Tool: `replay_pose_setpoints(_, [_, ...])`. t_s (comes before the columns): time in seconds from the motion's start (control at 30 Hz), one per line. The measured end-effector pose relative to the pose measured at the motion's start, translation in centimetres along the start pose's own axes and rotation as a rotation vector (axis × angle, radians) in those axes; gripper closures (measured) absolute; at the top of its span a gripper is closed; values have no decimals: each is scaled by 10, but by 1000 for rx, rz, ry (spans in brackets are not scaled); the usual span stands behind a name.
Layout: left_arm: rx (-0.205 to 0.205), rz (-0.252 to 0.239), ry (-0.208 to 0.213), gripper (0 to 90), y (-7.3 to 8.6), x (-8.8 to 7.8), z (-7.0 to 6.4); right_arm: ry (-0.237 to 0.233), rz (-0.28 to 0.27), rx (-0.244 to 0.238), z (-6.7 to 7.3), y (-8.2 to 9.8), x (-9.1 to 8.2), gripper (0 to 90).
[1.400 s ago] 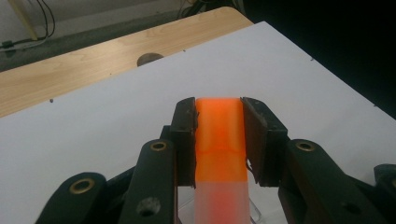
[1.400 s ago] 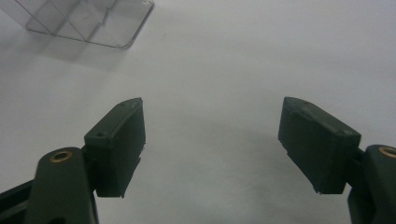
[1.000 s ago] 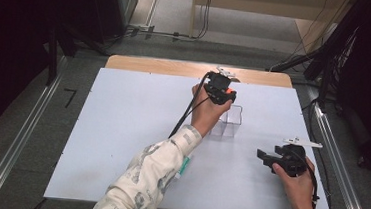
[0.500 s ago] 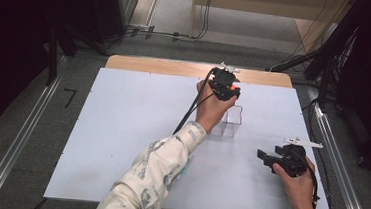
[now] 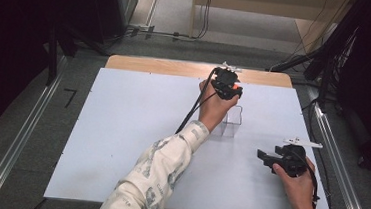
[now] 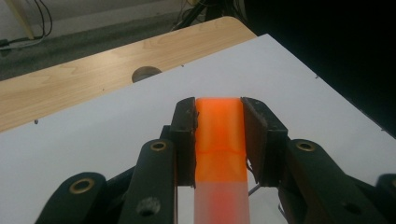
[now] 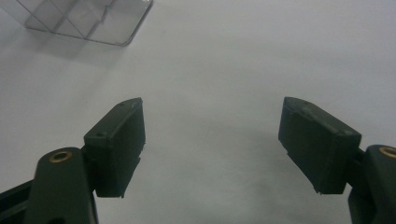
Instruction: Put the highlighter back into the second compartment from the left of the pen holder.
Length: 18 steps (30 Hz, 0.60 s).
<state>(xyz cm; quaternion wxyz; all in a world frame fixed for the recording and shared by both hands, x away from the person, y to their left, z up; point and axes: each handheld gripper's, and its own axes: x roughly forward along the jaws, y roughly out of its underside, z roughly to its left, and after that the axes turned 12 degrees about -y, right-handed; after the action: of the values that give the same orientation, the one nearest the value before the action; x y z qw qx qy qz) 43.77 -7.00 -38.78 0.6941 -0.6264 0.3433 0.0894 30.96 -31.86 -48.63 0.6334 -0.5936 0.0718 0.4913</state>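
Note:
My left gripper point(image 5: 231, 88) hangs over the far middle of the white table point(image 5: 121, 129), just above and beyond a clear plastic box point(image 5: 233, 121). In the left gripper view its jaws are shut on an orange translucent block point(image 6: 219, 130), whose near end looks pale and blurred. My right gripper point(image 5: 265, 159) rests low at the table's right side, nearer the person than the box. Its jaws point(image 7: 212, 135) stand wide open with nothing between them. A corner of the clear plastic box point(image 7: 88, 18) shows ahead of them to the left.
A bare wooden strip point(image 5: 166, 67) runs along the table's far edge, with a round hole point(image 6: 146, 73) in it. Cables and dark equipment lie on the floor beyond. Metal rails point(image 5: 14, 146) flank the table on both sides.
The left gripper has drifted slightly toward the far edge with the orange block still in its jaws. The right gripper has stayed put.

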Motion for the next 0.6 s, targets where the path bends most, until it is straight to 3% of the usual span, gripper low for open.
replay_pose_setpoints(0.6, [4, 1, -2, 671, -2, 2, -2, -1, 9, 3, 0, 0, 1, 214])
